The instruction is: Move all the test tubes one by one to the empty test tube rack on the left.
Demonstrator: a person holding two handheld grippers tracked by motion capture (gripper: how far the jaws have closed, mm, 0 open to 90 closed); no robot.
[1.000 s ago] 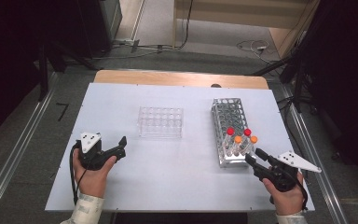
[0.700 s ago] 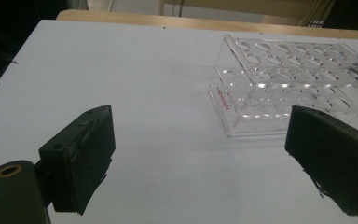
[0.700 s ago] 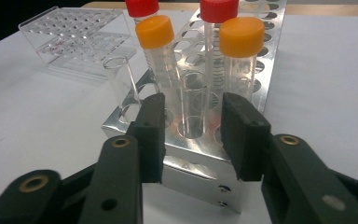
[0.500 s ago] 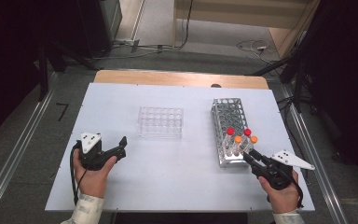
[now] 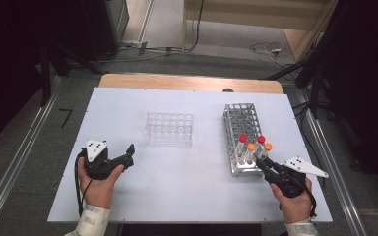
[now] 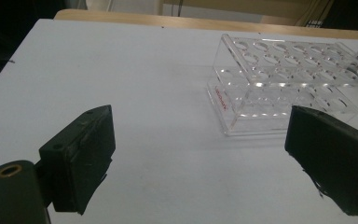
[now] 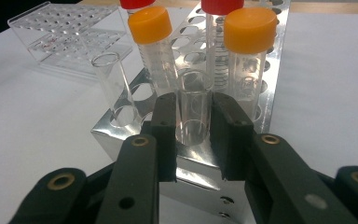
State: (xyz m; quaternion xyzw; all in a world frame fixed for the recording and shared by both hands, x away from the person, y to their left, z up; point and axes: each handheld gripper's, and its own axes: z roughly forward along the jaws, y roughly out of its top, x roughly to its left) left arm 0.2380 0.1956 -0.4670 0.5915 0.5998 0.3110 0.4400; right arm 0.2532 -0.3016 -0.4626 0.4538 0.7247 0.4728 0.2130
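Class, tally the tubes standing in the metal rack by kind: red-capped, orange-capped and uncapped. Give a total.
Red-capped tubes: 2
Orange-capped tubes: 2
Uncapped clear tubes: 2
Total: 6 tubes in the metal rack

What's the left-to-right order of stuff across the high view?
Left gripper, jaws open, over the white table → clear plastic tube rack → shiny metal tube rack with red- and orange-capped tubes → right gripper, shut on an uncapped clear tube.
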